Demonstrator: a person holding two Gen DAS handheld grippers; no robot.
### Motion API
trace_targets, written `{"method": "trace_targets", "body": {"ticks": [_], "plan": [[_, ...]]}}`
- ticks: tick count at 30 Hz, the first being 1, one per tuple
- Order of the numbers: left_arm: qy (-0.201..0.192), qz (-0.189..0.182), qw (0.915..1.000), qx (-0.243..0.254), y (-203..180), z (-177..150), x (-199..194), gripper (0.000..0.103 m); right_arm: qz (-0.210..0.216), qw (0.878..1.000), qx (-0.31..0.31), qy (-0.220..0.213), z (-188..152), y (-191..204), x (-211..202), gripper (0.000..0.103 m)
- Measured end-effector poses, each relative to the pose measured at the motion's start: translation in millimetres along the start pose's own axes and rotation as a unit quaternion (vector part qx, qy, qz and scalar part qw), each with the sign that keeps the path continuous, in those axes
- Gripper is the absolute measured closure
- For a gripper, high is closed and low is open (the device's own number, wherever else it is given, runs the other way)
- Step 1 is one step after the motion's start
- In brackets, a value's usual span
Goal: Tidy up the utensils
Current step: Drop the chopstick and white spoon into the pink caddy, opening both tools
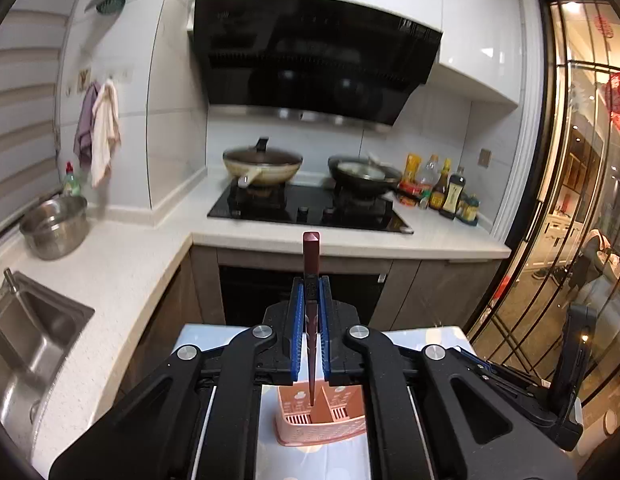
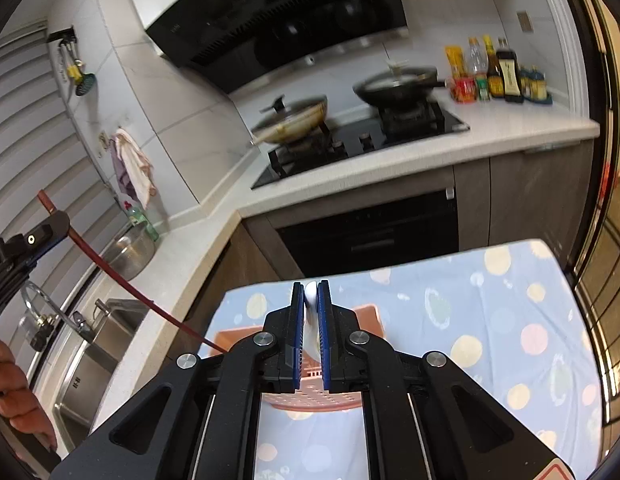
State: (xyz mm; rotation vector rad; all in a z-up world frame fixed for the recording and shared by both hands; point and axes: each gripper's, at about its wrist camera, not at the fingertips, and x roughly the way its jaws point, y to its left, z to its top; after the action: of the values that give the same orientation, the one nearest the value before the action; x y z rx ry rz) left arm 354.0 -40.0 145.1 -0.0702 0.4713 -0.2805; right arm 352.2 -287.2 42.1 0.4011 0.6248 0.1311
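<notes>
Left gripper (image 1: 311, 292): clamped on one dark red chopstick (image 1: 311, 256), held upright, its tip down inside the basket.
Right gripper (image 2: 311, 296): closed on one white utensil (image 2: 310, 294); its kind cannot be told.
Basket (image 1: 322, 420): one, pink, perforated, with divided compartments, directly below both grippers on the dotted blue cloth (image 2: 490, 320).
Pans beyond the grippers: two, on the black hob (image 1: 310, 210).
Steel pot (image 1: 54, 226): one, on the counter (image 1: 122, 264), left of the left gripper.
</notes>
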Motion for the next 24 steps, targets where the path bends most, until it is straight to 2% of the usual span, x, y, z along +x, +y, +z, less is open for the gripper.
{"method": "trace_targets", "body": {"ticks": [4, 7, 9, 11, 13, 18, 24], "plan": [[0.029, 0.007, 0.9995, -0.006, 7.6, -18.5, 25.6, 0.096, -0.009, 1.000, 0.009, 0.029, -10.7, -12.6, 27.3, 0.096], [0.046, 0.003, 0.9986, -0.024, 17.4, -31.2, 35.1, 0.094, -0.019, 0.999, 0.010, 0.030, -19.7, -16.6, 32.4, 0.093], [0.050, 0.009, 0.9981, -0.034, 21.0, -35.9, 36.0, 0.080, -0.027, 0.999, 0.009, 0.022, -23.1, -17.8, 27.9, 0.090], [0.040, 0.018, 0.9983, -0.039, 22.2, -41.5, 28.8, 0.053, -0.027, 0.999, 0.009, 0.017, -26.4, -18.9, 18.8, 0.089], [0.029, 0.027, 0.9986, -0.035, 21.0, -47.9, 16.6, 0.044, -0.024, 1.000, 0.008, 0.012, -31.0, -19.8, 5.7, 0.088], [0.046, 0.038, 0.9982, 0.005, 16.3, -80.2, -21.1, 0.040, -0.012, 1.000, 0.007, 0.008, -60.6, -22.5, -41.5, 0.079], [0.113, 0.034, 0.9926, 0.026, 18.0, -163.0, -65.4, 0.038, -0.030, 0.998, -0.002, 0.048, -141.3, -35.7, -95.3, 0.079]]}}
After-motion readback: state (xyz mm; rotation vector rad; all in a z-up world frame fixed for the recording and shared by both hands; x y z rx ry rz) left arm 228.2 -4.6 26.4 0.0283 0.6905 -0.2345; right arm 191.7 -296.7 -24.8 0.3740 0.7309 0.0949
